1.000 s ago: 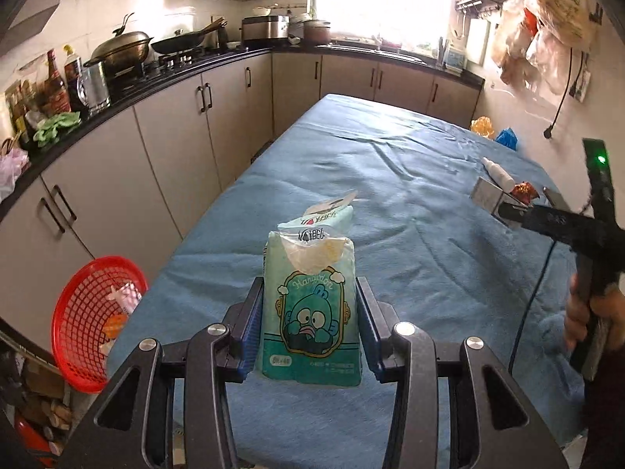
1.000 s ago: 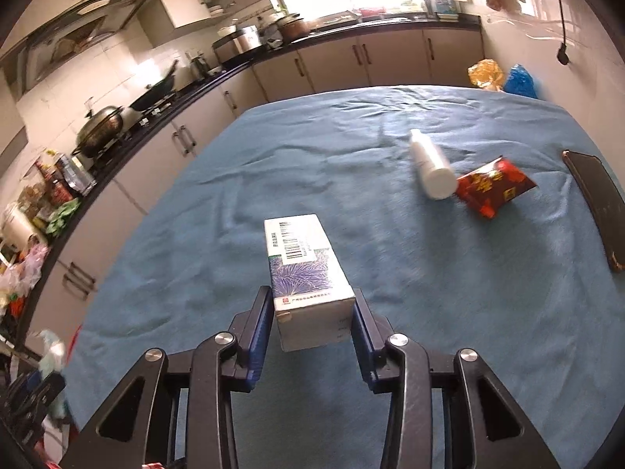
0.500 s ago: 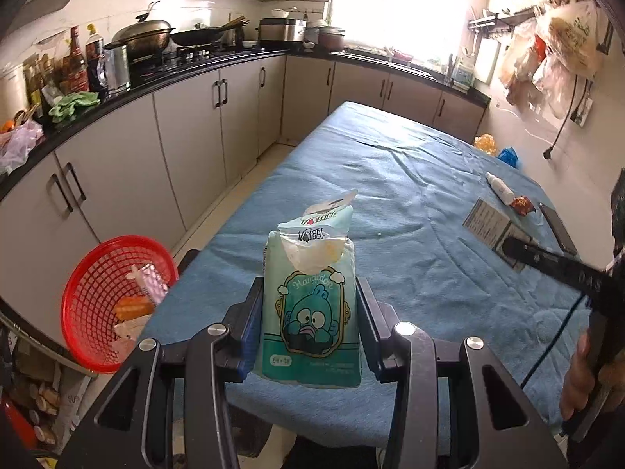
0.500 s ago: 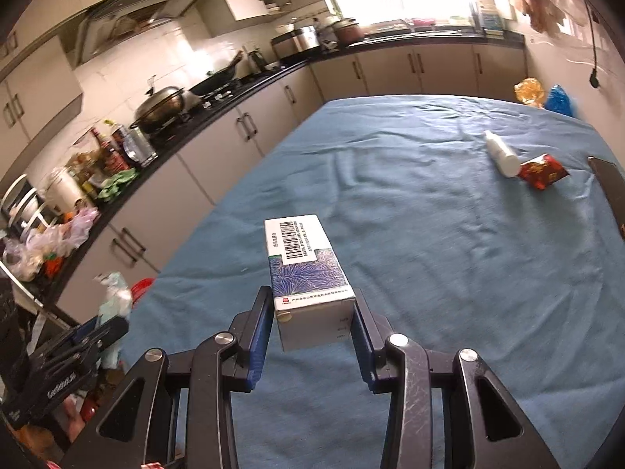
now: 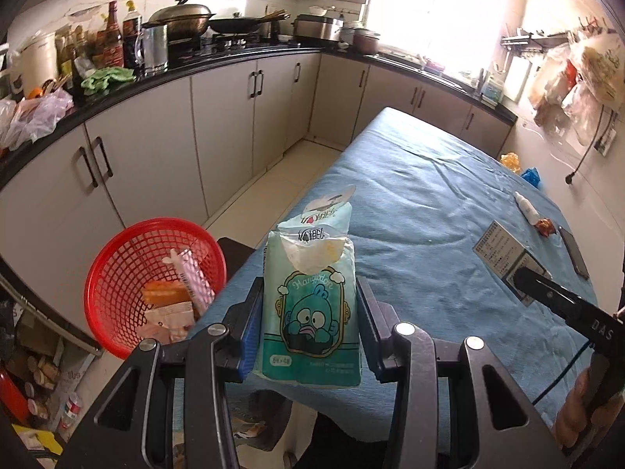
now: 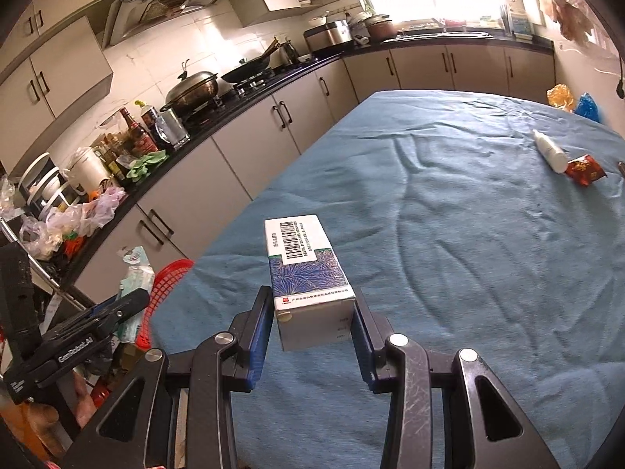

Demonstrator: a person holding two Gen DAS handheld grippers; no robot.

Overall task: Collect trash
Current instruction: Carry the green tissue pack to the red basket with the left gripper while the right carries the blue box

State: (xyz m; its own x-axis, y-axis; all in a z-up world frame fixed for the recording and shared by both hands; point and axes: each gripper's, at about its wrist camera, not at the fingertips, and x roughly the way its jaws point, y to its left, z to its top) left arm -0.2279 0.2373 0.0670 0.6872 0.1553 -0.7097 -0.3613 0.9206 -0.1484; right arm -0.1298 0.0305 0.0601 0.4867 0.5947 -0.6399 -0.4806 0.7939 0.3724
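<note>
tissue pack (image 5: 310,305) soft, light, clamped mid-body in left gripper (image 5: 308,332) near red basket (image 5: 117,273) | carton (image 6: 308,273) stiff, light, pinched at its near end by right gripper (image 6: 312,326) over table's (image 6: 468,234) left edge

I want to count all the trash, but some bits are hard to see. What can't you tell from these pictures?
- Red basket, left wrist view: its lower contents are piled up, and the left gripper covers its near side.
- Red basket, right wrist view: only a sliver shows behind the other gripper.
- Tissue pack: back hidden.
- Small box in the right gripper: print too small to read.
- Dark flat thing: unclear what it is; cut off in the right wrist view.
</note>
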